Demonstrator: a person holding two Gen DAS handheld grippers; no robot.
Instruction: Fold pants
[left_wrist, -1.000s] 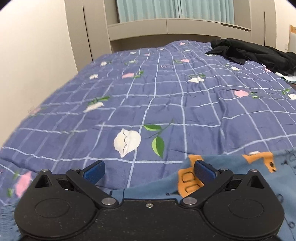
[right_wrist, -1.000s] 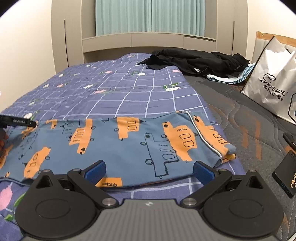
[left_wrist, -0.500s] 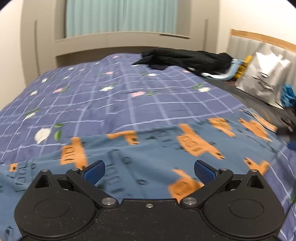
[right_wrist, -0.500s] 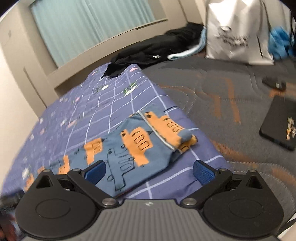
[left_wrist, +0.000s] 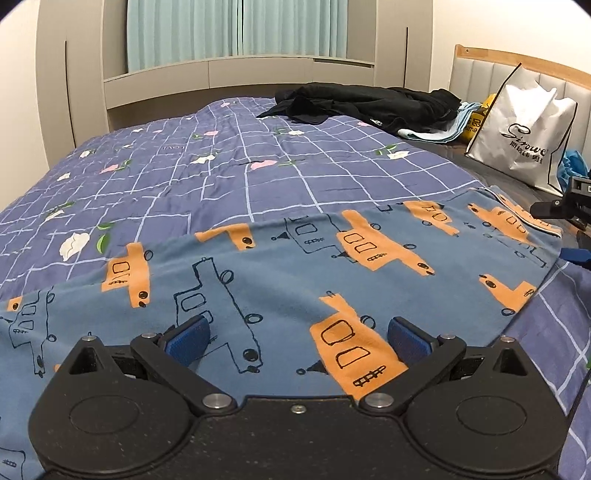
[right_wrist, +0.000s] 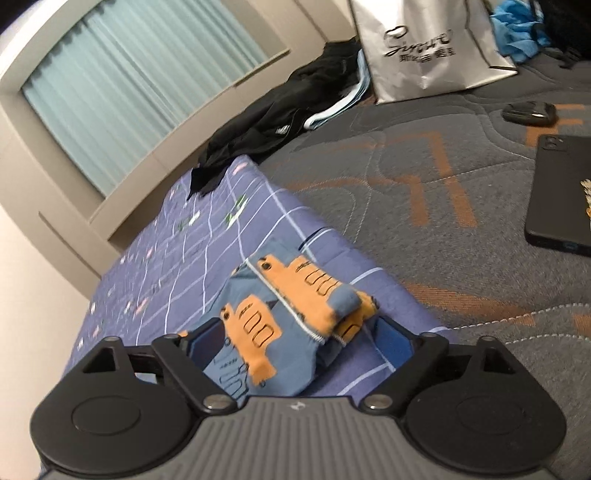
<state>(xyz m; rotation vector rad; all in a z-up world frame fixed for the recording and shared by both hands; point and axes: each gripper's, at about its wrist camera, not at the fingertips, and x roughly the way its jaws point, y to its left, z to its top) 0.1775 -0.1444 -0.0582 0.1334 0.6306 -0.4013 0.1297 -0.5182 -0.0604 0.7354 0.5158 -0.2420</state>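
The blue pants with orange vehicle prints (left_wrist: 295, 266) lie flat across the purple checked bedspread (left_wrist: 221, 177), folded lengthwise. My left gripper (left_wrist: 299, 336) is open low over the middle of the pants. My right gripper (right_wrist: 299, 341) is open around the pants' right end (right_wrist: 295, 295), which lies between its blue pads; the view is tilted. The right gripper also shows at the right edge of the left wrist view (left_wrist: 569, 210).
A black garment pile (left_wrist: 369, 103) lies at the far side of the bed. A white shopping bag (left_wrist: 524, 136) stands at the far right. A black phone (right_wrist: 561, 192) and a small dark object (right_wrist: 528, 110) lie on the grey mattress (right_wrist: 443, 206).
My left gripper swung right from the bare bedspread to over the pants' middle. My right gripper swung to the pants' right end, tilted, and closed in on it.
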